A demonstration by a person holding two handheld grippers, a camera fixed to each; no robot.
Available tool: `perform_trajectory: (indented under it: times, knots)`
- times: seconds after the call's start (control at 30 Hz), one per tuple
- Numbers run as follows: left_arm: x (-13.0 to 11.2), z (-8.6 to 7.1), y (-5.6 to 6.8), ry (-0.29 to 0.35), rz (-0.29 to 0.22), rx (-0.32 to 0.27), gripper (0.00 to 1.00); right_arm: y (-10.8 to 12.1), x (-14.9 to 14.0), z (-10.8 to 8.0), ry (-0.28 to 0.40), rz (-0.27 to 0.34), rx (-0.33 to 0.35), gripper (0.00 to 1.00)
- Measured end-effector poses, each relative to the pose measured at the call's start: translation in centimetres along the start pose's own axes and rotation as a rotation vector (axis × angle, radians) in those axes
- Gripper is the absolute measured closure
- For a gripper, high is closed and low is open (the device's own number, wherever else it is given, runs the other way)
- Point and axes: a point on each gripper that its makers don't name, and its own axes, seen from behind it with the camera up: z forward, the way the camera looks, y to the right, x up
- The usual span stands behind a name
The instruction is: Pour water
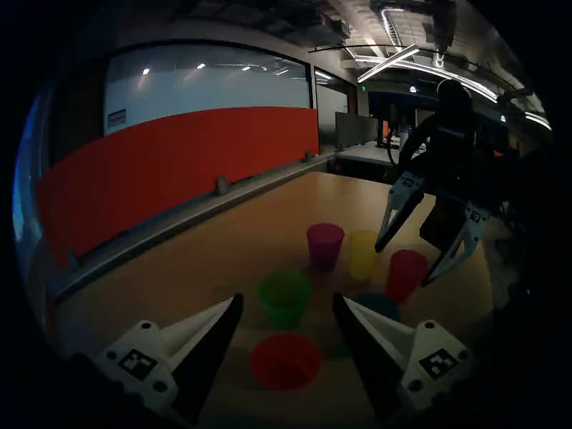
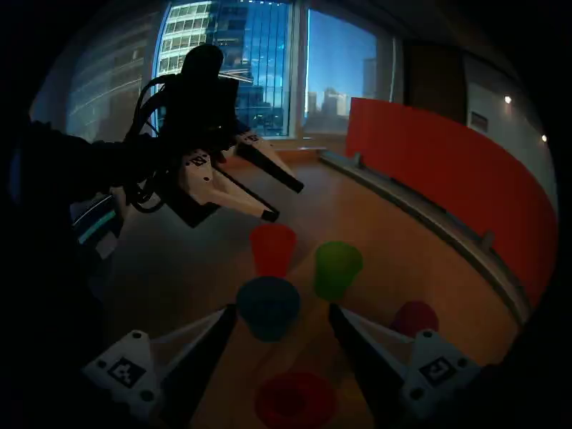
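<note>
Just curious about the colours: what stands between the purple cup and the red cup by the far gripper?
A yellow cup stands between the purple cup and that red cup, seen in the left gripper view.

The left gripper (image 1: 286, 299) hovers level, its jaws spread wide apart. Opposite and facing it, the right gripper (image 1: 402, 267) hangs tilted downward, its jaws also apart.

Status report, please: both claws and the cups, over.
Left claw open, empty, green cup just ahead. Right claw open, empty, blue cup just ahead. In the way: red cup close behind the blue.
</note>
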Motion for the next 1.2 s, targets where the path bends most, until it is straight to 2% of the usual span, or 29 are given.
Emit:
perform_trajectory:
  times: [0.3, 0.67, 1.2]
  knots:
    - [-0.6, 1.2, -0.3, -0.027, 0.0, -0.005, 0.08, -0.5, -1.1, 2.0, -0.043, 0.009, 0.028, 0.0]
    - [-1.0, 2.2, -0.3, -0.061, 0.014, -0.008, 0.08, -0.5, -2.4, 4.0, -0.102, 0.011, 0.031, 0.0]
    - [-2.3, 3.5, -0.1, -0.125, 0.024, -0.016, 0.08, -0.8, -2.8, 5.1, -0.135, 0.011, 0.037, 0.0]
